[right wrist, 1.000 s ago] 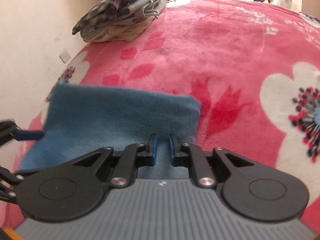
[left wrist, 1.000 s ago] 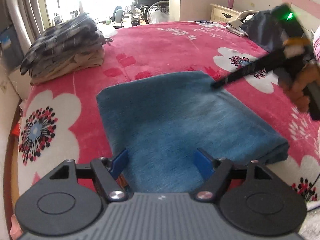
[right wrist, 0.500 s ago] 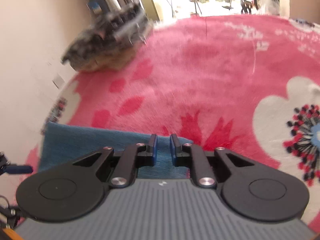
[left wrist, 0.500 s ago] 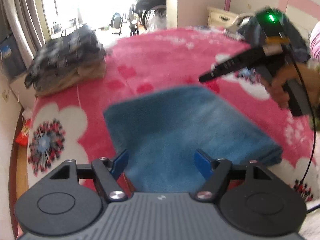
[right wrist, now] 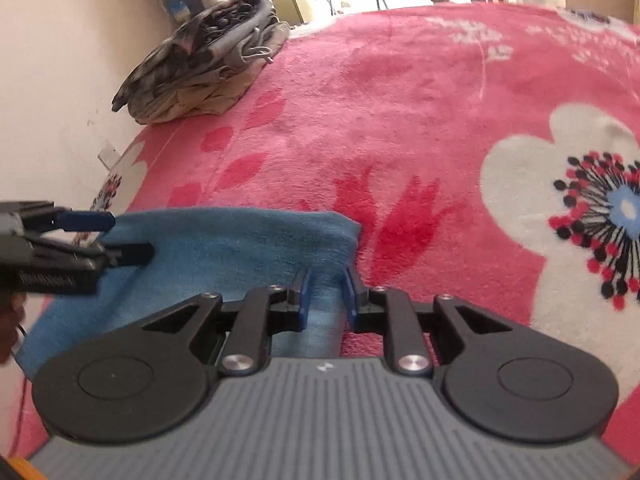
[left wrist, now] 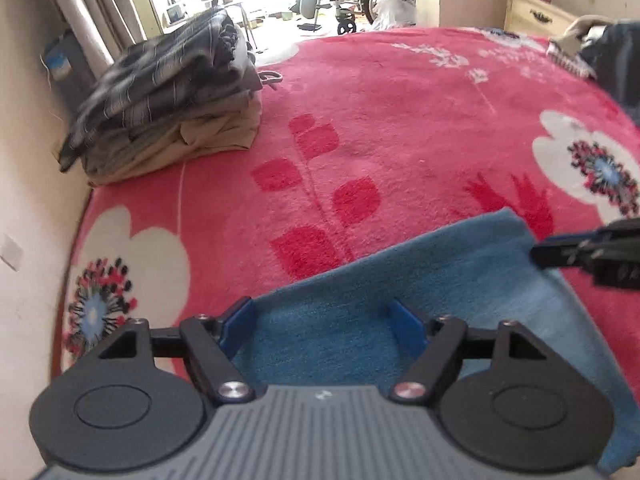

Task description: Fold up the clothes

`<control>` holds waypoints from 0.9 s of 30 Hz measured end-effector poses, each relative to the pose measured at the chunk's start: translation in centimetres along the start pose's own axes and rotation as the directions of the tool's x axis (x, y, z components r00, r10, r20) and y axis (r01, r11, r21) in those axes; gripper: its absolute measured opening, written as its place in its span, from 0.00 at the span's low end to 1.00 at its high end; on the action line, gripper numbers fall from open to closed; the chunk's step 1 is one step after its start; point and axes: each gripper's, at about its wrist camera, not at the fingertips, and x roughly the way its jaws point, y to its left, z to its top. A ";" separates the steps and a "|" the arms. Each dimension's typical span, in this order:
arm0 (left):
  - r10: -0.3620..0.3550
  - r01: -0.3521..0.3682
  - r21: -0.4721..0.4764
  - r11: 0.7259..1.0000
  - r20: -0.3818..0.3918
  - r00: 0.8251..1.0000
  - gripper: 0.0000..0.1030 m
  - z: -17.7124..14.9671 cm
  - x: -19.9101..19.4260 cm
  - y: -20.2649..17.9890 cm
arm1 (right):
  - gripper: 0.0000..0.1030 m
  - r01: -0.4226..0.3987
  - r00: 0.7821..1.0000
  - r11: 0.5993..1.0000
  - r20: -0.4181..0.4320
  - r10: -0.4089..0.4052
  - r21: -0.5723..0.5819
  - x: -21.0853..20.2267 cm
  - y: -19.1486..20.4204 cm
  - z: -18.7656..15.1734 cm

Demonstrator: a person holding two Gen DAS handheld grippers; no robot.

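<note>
Blue folded garment (left wrist: 400, 300) lies on the bed (left wrist: 400, 120); left gripper (left wrist: 320, 320) wide apart, right gripper (right wrist: 324, 296) opening over its edge; stacking remains.

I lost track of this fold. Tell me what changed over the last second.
The left gripper, jaws wide, shifted toward the blue cloth's left far corner. The right gripper, lifted half a second ago, is back at the right far corner, its jaws opening, cloth between them. Cloth and folded pile stayed put.
</note>
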 end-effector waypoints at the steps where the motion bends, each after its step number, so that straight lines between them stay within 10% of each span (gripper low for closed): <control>1: 0.006 -0.006 -0.007 1.000 -0.006 1.000 0.74 0.0 -0.1 -0.1 | 0.17 -0.009 1.000 1.000 0.002 0.009 0.006 -0.7 0.1 0.1; 20: 0.041 -0.042 -0.045 0.998 -0.036 0.999 0.74 0.0 -0.1 -0.6 | 0.14 -0.053 0.986 0.978 -0.163 0.020 -0.203 -4.0 4.5 -5.9; 27: 0.056 -0.058 -0.049 0.997 -0.036 0.998 0.74 -0.1 -0.2 -0.7 | 0.17 -0.118 0.990 0.961 -0.102 0.095 -0.250 -6.8 6.1 -4.4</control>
